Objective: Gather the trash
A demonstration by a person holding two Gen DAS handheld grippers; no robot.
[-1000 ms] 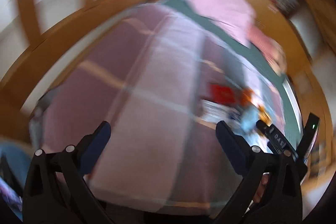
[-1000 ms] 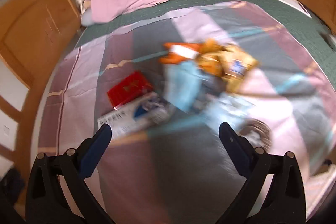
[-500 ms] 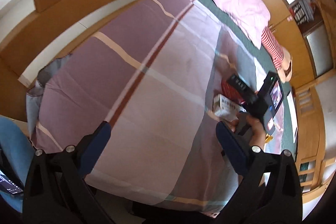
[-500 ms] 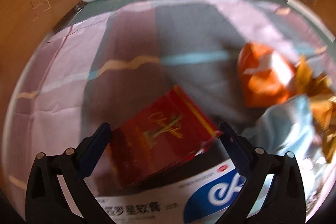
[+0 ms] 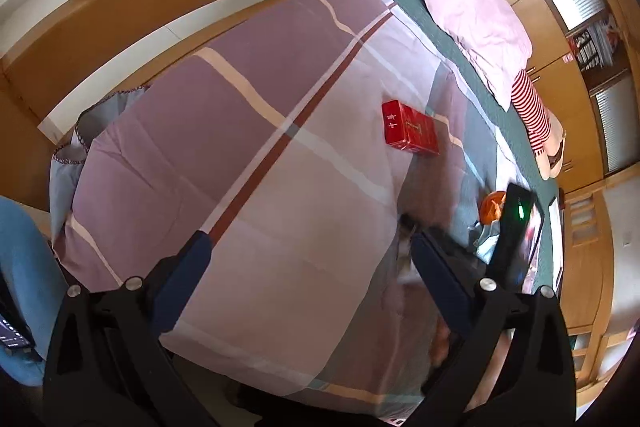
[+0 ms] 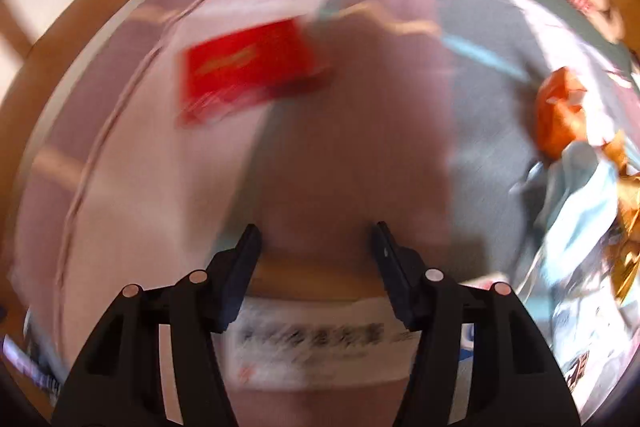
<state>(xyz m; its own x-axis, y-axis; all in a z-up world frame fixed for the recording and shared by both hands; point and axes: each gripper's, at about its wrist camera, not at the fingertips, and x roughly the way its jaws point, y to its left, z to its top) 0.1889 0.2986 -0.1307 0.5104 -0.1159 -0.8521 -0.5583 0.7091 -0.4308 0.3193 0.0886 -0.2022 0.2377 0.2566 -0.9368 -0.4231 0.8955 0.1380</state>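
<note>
Right hand-held gripper (image 6: 316,247) is clamped on the white printed box (image 6: 316,351), lifting it off the bed (image 5: 248,163); the view is blurred, so carry it level and unhurried. Left hand-held gripper (image 5: 308,259) hangs wide open, empty. Red box (image 5: 408,129) lies mid-bed, wrappers (image 6: 576,147) heaped nearby.

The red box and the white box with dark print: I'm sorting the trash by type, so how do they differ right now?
The red box lies free on the striped bedspread, while the white box sits between the fingers of the right claw. The red box carries gold lettering; the white box has a line of dark print, too blurred to read. The red box lies farther up the bed, the white box nearest the claw. Both are flat cartons.
</note>
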